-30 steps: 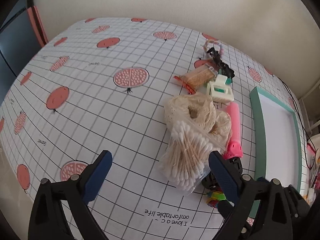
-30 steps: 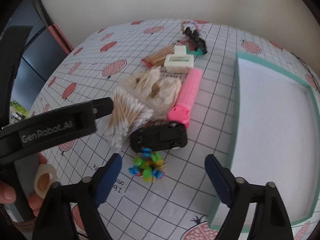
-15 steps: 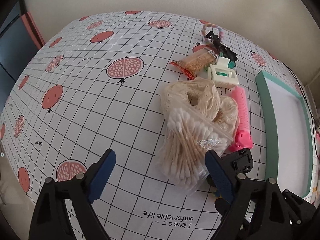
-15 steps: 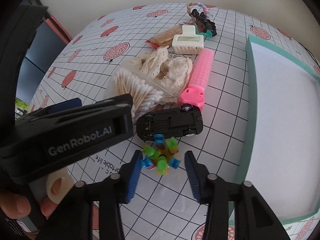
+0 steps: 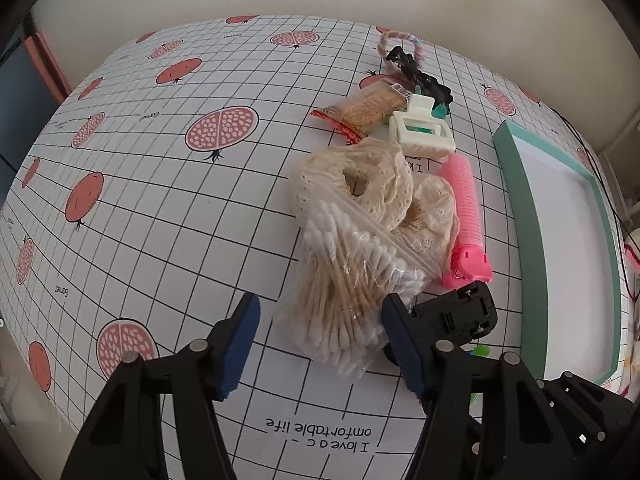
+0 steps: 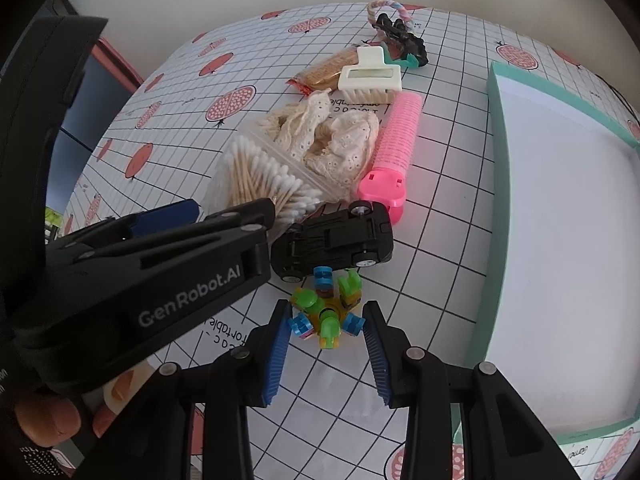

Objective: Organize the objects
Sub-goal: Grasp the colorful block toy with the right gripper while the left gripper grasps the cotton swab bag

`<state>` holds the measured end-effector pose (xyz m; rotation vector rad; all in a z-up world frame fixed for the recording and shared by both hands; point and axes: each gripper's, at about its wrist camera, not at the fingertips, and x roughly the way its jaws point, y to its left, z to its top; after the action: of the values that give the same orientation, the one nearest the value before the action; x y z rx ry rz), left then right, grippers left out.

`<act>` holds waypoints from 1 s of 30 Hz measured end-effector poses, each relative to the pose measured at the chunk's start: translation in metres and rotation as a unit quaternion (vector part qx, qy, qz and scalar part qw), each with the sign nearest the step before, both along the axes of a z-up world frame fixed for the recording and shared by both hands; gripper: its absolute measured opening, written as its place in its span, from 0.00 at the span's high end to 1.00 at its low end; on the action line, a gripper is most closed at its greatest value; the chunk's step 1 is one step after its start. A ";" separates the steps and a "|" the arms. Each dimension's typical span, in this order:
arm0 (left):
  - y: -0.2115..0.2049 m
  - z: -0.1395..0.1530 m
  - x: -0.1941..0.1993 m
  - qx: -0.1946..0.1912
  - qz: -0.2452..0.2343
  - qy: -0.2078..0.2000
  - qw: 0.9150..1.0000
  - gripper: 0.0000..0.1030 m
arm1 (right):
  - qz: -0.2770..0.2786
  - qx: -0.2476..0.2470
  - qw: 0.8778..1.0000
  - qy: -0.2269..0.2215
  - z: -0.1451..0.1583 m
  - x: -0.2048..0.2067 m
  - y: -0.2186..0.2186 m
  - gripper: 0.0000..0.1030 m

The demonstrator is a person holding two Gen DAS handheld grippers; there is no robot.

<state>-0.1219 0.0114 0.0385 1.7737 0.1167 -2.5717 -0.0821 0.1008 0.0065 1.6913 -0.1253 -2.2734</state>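
Straddling the colourful spiky toy (image 6: 326,314) with my right gripper (image 6: 326,334), I see the pads on either side, not visibly touching it. The toy lies just before the black toy car (image 6: 334,238), left of the teal tray (image 6: 496,216). My left gripper (image 5: 316,330) gapes around the cotton swab bag (image 5: 344,280).

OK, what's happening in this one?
A person holds a gripper in each hand over a cluttered table. The right gripper, jaws part-closed, brackets a small multicoloured toy without clearly gripping it. The left gripper is open around a bag of cotton swabs. The teal box beside them holds nothing.
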 end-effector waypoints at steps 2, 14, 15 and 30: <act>0.000 -0.001 0.001 0.010 -0.002 -0.006 1.000 0.50 | -0.002 0.000 1.000 0.000 0.000 0.000 0.000 0.62; -0.006 0.010 0.004 0.015 0.012 0.008 1.000 0.74 | -0.009 -0.012 1.000 0.011 0.009 0.005 0.007 0.62; -0.007 0.014 0.006 0.017 0.013 0.015 1.000 0.82 | -0.011 -0.011 1.000 0.017 0.012 0.006 0.008 0.62; -0.001 0.041 0.009 0.034 0.021 0.067 0.997 0.97 | -0.024 -0.032 0.998 0.058 0.035 0.009 0.019 0.62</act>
<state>-0.1129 0.0102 0.0797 1.5980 0.2440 -2.6858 -0.0729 0.1197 0.0414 1.5379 -0.2118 -2.3693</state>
